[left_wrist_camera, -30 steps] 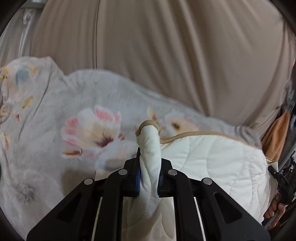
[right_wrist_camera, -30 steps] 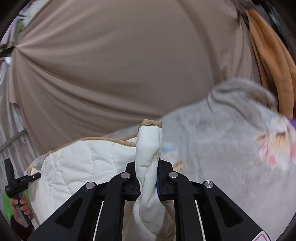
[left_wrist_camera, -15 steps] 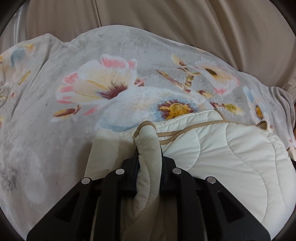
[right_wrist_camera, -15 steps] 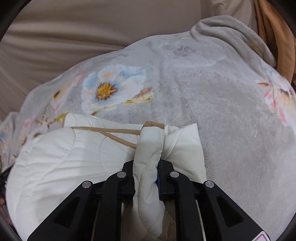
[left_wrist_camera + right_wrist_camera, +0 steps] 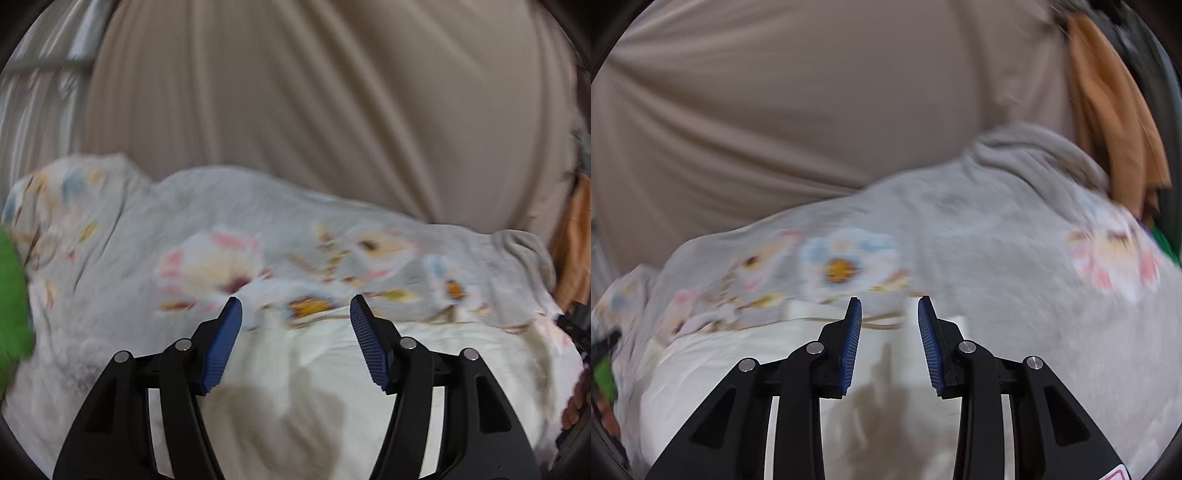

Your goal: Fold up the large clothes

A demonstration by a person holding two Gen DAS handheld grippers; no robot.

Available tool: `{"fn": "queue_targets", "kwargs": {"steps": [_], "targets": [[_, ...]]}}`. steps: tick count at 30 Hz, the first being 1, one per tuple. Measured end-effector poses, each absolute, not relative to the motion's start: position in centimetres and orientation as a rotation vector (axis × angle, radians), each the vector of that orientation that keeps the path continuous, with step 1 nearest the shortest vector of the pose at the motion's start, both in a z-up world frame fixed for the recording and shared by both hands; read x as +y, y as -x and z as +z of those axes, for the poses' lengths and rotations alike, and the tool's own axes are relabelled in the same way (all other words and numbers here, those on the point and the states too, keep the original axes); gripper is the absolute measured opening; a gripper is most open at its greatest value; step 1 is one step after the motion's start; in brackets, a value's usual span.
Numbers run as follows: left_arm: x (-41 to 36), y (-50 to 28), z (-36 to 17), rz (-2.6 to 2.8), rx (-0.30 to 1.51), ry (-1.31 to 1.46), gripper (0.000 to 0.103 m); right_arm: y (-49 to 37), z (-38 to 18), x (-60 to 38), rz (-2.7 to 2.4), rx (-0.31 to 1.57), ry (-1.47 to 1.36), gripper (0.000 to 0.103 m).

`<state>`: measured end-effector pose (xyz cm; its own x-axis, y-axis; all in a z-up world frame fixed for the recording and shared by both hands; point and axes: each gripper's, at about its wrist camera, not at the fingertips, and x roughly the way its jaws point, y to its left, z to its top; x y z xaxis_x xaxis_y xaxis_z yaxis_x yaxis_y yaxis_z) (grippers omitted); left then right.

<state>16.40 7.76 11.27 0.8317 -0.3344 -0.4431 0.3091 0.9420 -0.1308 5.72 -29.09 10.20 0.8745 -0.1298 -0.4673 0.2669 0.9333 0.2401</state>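
Note:
A cream quilted garment with tan trim (image 5: 424,365) lies on a grey floral blanket (image 5: 110,266). It also shows in the right wrist view (image 5: 746,362), on the same blanket (image 5: 1015,277). My left gripper (image 5: 295,306) is open and empty just above the garment's near left part. My right gripper (image 5: 889,306) is open and empty above the garment's right end. Both views are blurred by motion.
A beige curtain (image 5: 314,103) hangs behind the bed. An orange cloth (image 5: 1108,110) hangs at the right. A green object (image 5: 11,295) is at the left edge. A hand holding the other gripper (image 5: 576,398) shows at the right edge.
Both grippers have opened and let go of the cream garment, which now lies on the blanket. Both have lifted and tilted back up toward the curtain.

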Motion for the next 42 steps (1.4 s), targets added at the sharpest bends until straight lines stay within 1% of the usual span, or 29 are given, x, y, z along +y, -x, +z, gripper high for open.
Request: {"fn": "queue_targets", "kwargs": {"steps": [2, 3, 6, 7, 10, 12, 16, 17, 18, 20, 21, 22, 23, 26, 28, 29, 32, 34, 37, 39, 42], "targets": [[4.6, -14.6, 12.1, -0.433, 0.463, 0.006, 0.070, -6.4, 10.6, -24.6, -0.077, 0.482, -0.229, 0.030], [2.9, -14.2, 11.9, -0.472, 0.475, -0.023, 0.070, -6.9, 10.4, -21.9, -0.001, 0.504, -0.181, 0.030], [-2.2, -14.1, 9.0, -0.535, 0.550, -0.120, 0.070, -7.8, 8.2, -15.3, 0.152, 0.560, -0.029, 0.027], [-3.5, -14.4, 7.5, -0.544, 0.590, -0.140, 0.070, -7.7, 7.3, -13.7, 0.173, 0.573, 0.026, 0.024], [-4.8, -15.6, 3.5, -0.534, 0.696, -0.160, 0.069, -7.4, 4.7, -12.0, 0.170, 0.620, 0.132, 0.023], [-4.3, -15.7, 2.2, -0.490, 0.685, -0.197, 0.069, -7.1, 3.6, -13.4, 0.102, 0.641, 0.141, 0.022], [-1.0, -16.6, 2.1, -0.397, 0.652, -0.206, 0.071, -5.9, 3.1, -20.3, -0.066, 0.665, 0.024, 0.022], [0.0, -17.1, 1.9, -0.372, 0.655, -0.206, 0.075, -5.5, 3.0, -21.9, -0.117, 0.669, 0.002, 0.022], [1.2, -17.5, 1.7, -0.369, 0.665, -0.196, 0.082, -5.0, 2.7, -24.4, -0.188, 0.673, -0.034, 0.022], [3.6, -18.2, 1.4, -0.329, 0.680, -0.175, 0.082, -4.2, 2.1, -28.5, -0.290, 0.692, -0.109, 0.020], [4.3, -18.3, 1.4, -0.309, 0.677, -0.181, 0.082, -3.9, 1.7, -30.6, -0.323, 0.704, -0.161, 0.016], [5.2, -18.5, 1.5, -0.282, 0.673, -0.188, 0.082, -3.9, 1.4, -32.1, -0.339, 0.719, -0.204, 0.003], [5.8, -18.7, 1.5, -0.270, 0.676, -0.186, 0.081, -3.8, 1.1, -33.3, -0.364, 0.732, -0.241, 0.000], [6.8, -19.4, 2.3, -0.254, 0.702, -0.158, 0.073, -4.3, 1.7, -34.5, -0.405, 0.735, -0.302, 0.000], [6.6, -19.6, 3.9, -0.242, 0.670, -0.142, 0.072, -4.7, 3.4, -33.7, -0.412, 0.698, -0.271, 0.001], [6.4, -19.7, 4.7, -0.243, 0.651, -0.136, 0.073, -5.2, 4.3, -33.3, -0.403, 0.678, -0.250, 0.002], [5.3, -21.2, 7.3, -0.257, 0.614, -0.101, 0.083, -8.0, 6.3, -32.9, -0.379, 0.651, -0.213, 0.002], [4.6, -23.1, 7.6, -0.259, 0.635, -0.079, 0.084, -9.7, 6.4, -33.0, -0.375, 0.669, -0.211, 0.002], [4.2, -26.9, 5.7, -0.248, 0.746, -0.051, 0.084, -12.9, 4.1, -34.5, -0.371, 0.759, -0.250, 0.002], [4.3, -28.5, 3.8, -0.210, 0.795, -0.060, 0.084, -14.2, 1.8, -35.5, -0.362, 0.835, -0.292, 0.000], [5.2, -30.1, 1.0, -0.204, 0.871, -0.022, 0.087, -14.9, 0.3, -35.9, -0.343, 0.871, -0.321, 0.000]]}}
